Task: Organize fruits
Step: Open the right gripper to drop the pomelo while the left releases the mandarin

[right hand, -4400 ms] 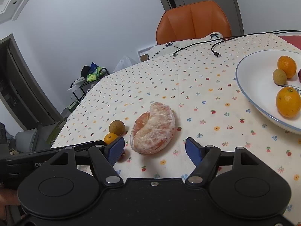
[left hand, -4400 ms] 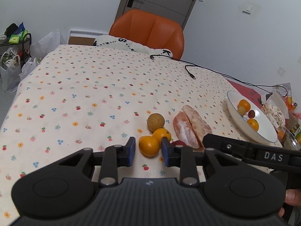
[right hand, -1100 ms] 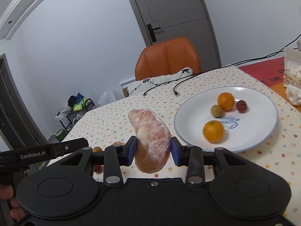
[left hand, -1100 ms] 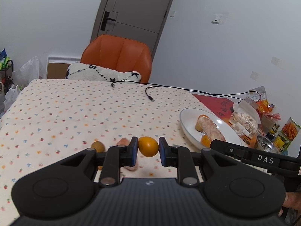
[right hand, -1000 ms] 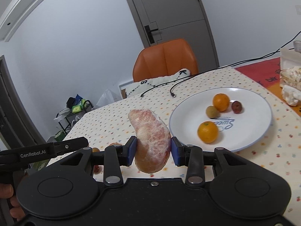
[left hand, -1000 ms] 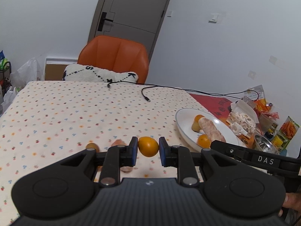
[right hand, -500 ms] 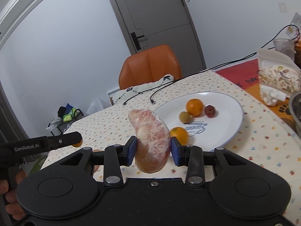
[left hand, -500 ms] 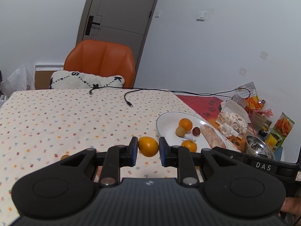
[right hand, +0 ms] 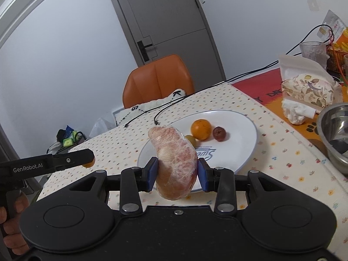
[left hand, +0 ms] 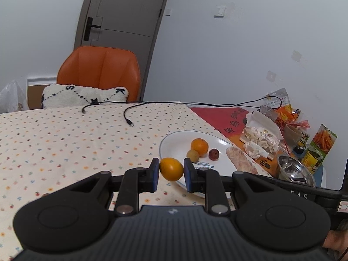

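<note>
While both fruits hang above the flowered tablecloth (left hand: 65, 143), the entry reads thus: left gripper (left hand: 171, 175), fingers clamped on a small orange (left hand: 171, 169), held at the near rim of the white plate (left hand: 174, 143); right gripper (right hand: 176, 177), fingers pressed against both flanks of a peeled pomelo segment (right hand: 175, 163), held over the plate's near edge. Plate contents: one tangerine (right hand: 201, 129), one dark red fruit (right hand: 219, 133) beside it, one greenish-brown fruit (right hand: 191, 139) just nearer, the last partly covered by the segment in the right wrist view. Step in hand, by judgement: carrying both pieces to the plate for setting down. Recommended handling: bring each gripper low over the bare part of the plate nearest the person, clear of the three fruits already there, and part the fingers only when the fruit is almost resting, since the round orange would likely roll if dropped and the soft segment may bruise or split under a hard squeeze. Beyond the plate, on its far right: a steel bowl (right hand: 335, 134) and wrapped packets, best kept away from. Not determinable: the plate's near rim, hidden behind the gripper bodies; the printed blue lettering on the plate, half covered; whether any fruit remains on the cloth, an orange glimpse behind the left gripper's arm in the right wrist view being too obscured to identify.
</note>
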The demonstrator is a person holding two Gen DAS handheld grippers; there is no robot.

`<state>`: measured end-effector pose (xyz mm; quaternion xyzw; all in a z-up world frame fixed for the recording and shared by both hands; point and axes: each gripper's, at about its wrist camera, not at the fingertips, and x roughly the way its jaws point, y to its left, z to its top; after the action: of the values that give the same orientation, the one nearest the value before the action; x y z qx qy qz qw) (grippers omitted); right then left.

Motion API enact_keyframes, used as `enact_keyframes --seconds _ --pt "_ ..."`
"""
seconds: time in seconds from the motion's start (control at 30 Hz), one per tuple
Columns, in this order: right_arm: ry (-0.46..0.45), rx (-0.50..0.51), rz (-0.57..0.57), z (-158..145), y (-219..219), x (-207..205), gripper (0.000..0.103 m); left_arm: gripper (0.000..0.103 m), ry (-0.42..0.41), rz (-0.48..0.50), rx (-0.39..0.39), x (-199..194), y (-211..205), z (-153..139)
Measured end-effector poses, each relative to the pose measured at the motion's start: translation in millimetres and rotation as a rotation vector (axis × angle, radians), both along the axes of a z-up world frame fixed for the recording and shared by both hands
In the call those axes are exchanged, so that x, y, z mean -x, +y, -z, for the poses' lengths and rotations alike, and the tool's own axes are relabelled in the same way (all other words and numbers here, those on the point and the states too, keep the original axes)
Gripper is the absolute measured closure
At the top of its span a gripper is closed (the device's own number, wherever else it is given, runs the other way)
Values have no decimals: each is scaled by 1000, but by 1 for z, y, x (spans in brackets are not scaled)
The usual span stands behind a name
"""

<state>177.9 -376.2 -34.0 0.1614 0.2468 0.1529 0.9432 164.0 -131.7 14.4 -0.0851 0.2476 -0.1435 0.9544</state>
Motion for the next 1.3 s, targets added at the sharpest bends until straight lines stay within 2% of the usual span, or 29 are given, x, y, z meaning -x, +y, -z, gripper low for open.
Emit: enact_keyframes --seconds 0.47,0.63,0.7,0.83,0.9,1.1,1.2,1.3 --pt "1 -21 43 4 -12 -17 66 81 24 36 -30 -26 -28 9" --pt "-10 -35 60 7 -18 -17 50 81 29 36 -43 -35 -37 12" --pt "-18 -36 58 8 -20 -13 41 81 34 39 -51 -38 -41 14" --pt "-6 -29 66 10 -25 -8 34 81 42 42 -61 -45 -47 19" --pt "-4 -29 81 11 -28 -6 23 81 35 44 -63 -47 -51 19" --pt "-12 -28 98 9 -31 -1 18 80 -11 55 -68 -48 -57 14" --pt "-15 -25 95 9 -29 1 13 73 -70 53 -95 -40 -61 9" --pt "-4 -31 90 11 -26 4 12 68 -53 47 -96 -38 -59 8"
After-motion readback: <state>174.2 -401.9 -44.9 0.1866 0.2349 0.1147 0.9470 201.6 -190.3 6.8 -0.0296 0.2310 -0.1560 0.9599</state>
